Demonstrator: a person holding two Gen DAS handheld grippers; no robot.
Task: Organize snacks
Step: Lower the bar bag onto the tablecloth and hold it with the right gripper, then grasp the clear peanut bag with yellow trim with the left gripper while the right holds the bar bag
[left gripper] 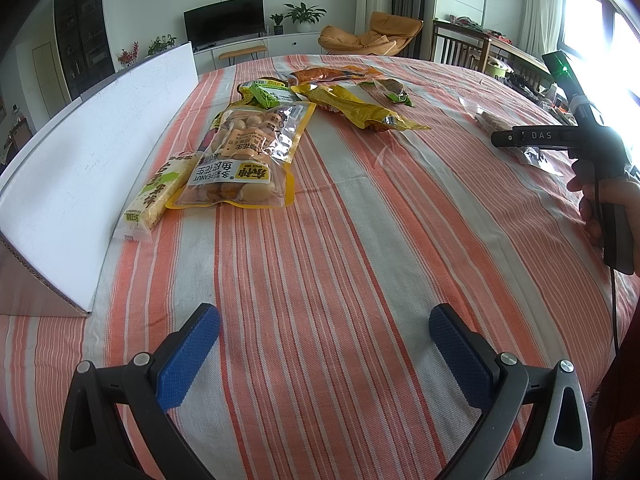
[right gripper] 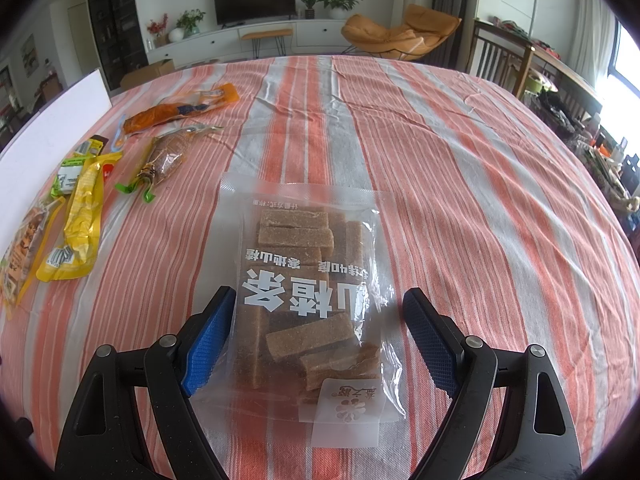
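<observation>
Striped tablecloth (left gripper: 360, 240) covers the table, all items lying on it. White board (left gripper: 92, 152) stands along the left edge. Rice-cake bar (left gripper: 154, 192) lies just beside the board; peanut bag (left gripper: 248, 156) touches it on the right. Behind these, a cluster: green packets (left gripper: 266, 94), yellow pouch (left gripper: 356, 108), orange pouch (left gripper: 328, 74). Hawthorn-strip bag (right gripper: 308, 300) lies well to the right, between the spread fingers of the right gripper (right gripper: 318, 340). Left gripper (left gripper: 324, 356) is over bare cloth.
</observation>
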